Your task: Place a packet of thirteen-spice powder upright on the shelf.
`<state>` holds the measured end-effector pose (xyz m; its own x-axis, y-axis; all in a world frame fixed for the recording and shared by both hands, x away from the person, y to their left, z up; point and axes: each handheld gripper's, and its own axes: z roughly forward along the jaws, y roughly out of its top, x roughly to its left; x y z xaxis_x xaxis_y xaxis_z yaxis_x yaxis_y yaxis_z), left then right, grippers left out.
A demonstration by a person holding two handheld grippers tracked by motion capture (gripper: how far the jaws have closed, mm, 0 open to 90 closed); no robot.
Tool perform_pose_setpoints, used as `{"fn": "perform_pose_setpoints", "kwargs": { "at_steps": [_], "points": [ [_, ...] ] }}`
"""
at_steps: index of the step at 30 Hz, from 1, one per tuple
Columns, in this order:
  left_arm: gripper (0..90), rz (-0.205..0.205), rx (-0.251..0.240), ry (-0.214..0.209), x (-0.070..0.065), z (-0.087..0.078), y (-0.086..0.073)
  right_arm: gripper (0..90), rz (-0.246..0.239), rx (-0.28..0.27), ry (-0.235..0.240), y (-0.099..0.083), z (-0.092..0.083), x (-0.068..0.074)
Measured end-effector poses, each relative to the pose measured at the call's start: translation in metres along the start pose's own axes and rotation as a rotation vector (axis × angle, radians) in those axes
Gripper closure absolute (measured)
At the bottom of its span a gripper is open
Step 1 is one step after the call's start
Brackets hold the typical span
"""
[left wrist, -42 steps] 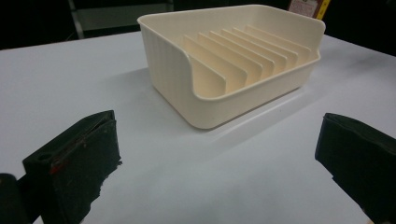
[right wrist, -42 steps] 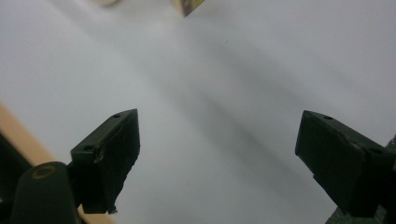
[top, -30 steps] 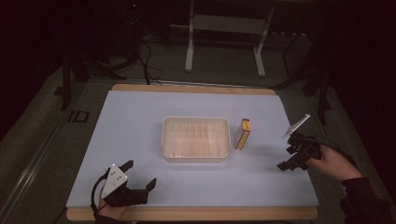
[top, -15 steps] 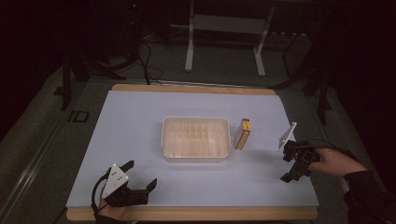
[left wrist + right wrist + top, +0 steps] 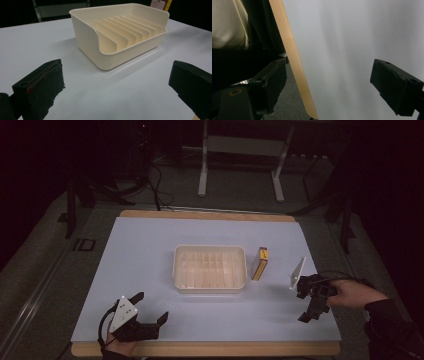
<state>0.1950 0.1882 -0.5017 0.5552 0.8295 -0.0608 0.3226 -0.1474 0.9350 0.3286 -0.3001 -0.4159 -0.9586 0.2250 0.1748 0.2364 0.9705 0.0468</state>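
lab or recording studio | dark room | lone white-topped table (image 5: 150,270) | metal stand legs (image 5: 202,175) | loose floor cables (image 5: 160,185)

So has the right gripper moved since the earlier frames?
Yes. The right gripper has moved toward the table's near edge, away from the yellow box.

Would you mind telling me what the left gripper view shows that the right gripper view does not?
Left gripper view alone: the cream slotted tray with upright dividers, and a small box peeking behind it.

Right gripper view alone: the table's wooden edge, with floor and pale cloth beyond it.

Both: the pale blue tabletop, and each tool's own black jaws standing apart with nothing between them: left tool, right tool.
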Motion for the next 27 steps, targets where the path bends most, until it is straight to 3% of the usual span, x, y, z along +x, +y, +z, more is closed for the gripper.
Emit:
{"fn": "perform_pose_setpoints", "kwargs": {
  "at_steps": [10,18,27],
  "points": [
    [0.0,0.003,0.001,-0.005,-0.001,0.001,0.000,13.0,-0.069,-0.004,-0.015,0.014,0.000,0.004],
    [0.0,0.001,-0.001,-0.005,0.000,0.001,0.000,13.3,-0.109,0.009,0.002,0.030,0.000,0.010],
    [0.0,-0.001,-0.005,-0.008,0.000,0.001,0.001,14.6,-0.197,0.004,0.022,0.050,-0.002,0.016]
  ]
}}
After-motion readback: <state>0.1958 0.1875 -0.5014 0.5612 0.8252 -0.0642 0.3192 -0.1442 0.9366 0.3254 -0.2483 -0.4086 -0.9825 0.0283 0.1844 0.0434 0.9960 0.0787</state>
